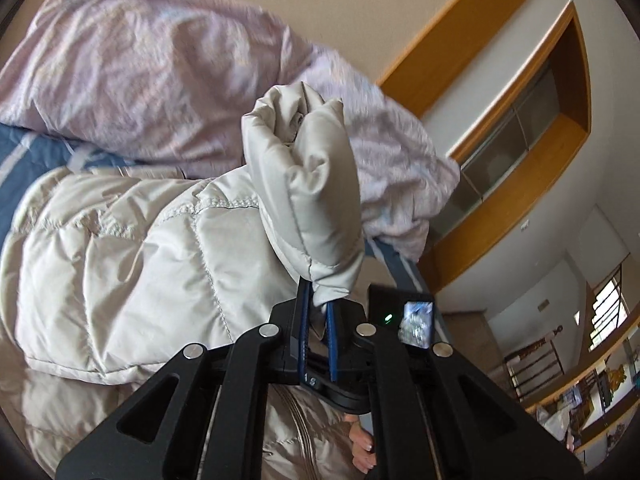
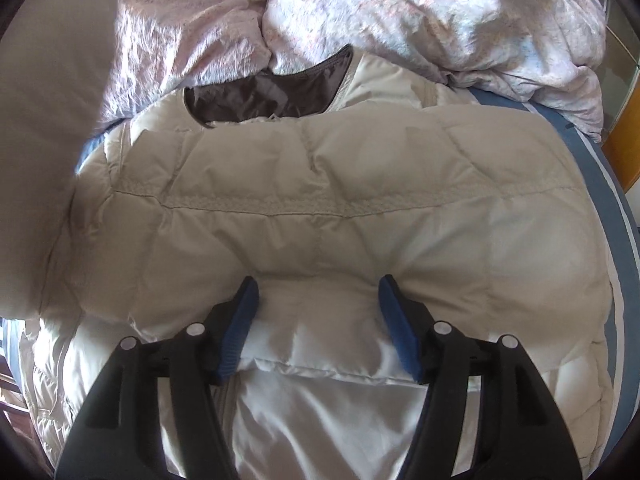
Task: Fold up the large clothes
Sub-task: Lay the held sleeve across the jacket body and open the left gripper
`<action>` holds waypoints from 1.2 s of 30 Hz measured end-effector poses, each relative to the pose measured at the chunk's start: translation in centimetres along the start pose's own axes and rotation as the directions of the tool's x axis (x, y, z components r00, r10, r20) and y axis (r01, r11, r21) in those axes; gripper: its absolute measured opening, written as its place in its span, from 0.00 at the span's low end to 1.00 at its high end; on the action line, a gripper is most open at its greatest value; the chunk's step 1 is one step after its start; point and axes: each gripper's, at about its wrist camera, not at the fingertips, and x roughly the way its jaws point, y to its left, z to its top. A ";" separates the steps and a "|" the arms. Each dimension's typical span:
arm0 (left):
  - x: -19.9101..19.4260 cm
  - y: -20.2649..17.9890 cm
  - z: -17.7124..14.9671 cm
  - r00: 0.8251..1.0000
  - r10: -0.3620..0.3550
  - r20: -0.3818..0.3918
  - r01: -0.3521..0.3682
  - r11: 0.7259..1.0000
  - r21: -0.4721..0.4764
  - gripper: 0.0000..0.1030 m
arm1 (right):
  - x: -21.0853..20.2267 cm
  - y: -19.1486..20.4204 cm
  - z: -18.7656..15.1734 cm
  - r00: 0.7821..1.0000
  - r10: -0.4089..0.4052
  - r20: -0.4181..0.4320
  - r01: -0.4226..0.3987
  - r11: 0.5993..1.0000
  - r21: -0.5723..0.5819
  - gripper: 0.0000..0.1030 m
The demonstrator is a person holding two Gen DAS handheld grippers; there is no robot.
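My left gripper [image 1: 318, 304] is clamped on the cuff of the padded sleeve [image 1: 304, 184], holding it raised over the cream quilted jacket [image 1: 132, 248]. My right gripper [image 2: 316, 296] hangs over the jacket [image 2: 320, 184] with its jaws apart, gripping nothing. The jacket lies across the blue bed sheet [image 2: 616, 200], and beyond it sits a crumpled pink duvet [image 2: 420, 20].

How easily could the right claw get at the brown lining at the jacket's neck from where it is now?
Probably yes. The right claw is open and holds nothing, and only the puffy jacket lies between it and the brown lining, which is exposed, though the pink duvet crowds its far edge.
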 end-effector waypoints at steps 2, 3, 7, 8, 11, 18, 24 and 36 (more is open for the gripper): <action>1.8 -0.2 -0.9 0.999 0.013 -0.043 -0.012 1.000 0.016 0.06 | -0.7 -0.6 -0.3 1.000 0.006 0.016 -0.006 1.000 0.018 0.61; 2.2 -0.2 -1.1 0.998 0.017 -0.055 -0.016 1.000 0.021 0.06 | -1.1 -1.0 -0.4 1.000 0.006 0.027 -0.007 1.000 0.028 0.61; 4.8 -0.8 -2.7 0.990 0.063 -0.124 -0.054 0.996 0.074 0.07 | -2.5 -2.9 -1.0 0.997 -0.028 0.076 0.023 0.997 0.069 0.61; 5.2 -0.8 -2.8 0.987 0.078 -0.140 -0.066 0.994 0.087 0.08 | -2.8 -3.3 -1.0 0.996 -0.037 0.086 0.030 0.996 0.079 0.61; 6.0 -0.7 -3.6 0.978 0.098 -0.186 -0.077 0.991 0.112 0.21 | -3.8 -4.9 -1.2 0.991 -0.067 0.116 0.053 0.991 0.119 0.61; 3.0 -2.1 -4.1 0.987 0.079 -0.139 -0.049 0.977 0.206 0.86 | -6.7 -7.1 -1.8 0.974 -0.100 0.203 0.064 0.982 0.176 0.60; -0.2 2.1 -1.6 0.985 0.153 -0.075 -0.142 0.980 0.137 0.86 | -8.4 -5.1 -1.6 0.964 0.005 0.267 -0.030 0.996 0.089 0.52; -1.0 9.4 0.1 0.920 0.390 -0.039 -0.384 0.917 0.108 0.85 | -4.9 1.0 -1.3 0.977 0.110 0.184 -0.094 0.991 -0.097 0.33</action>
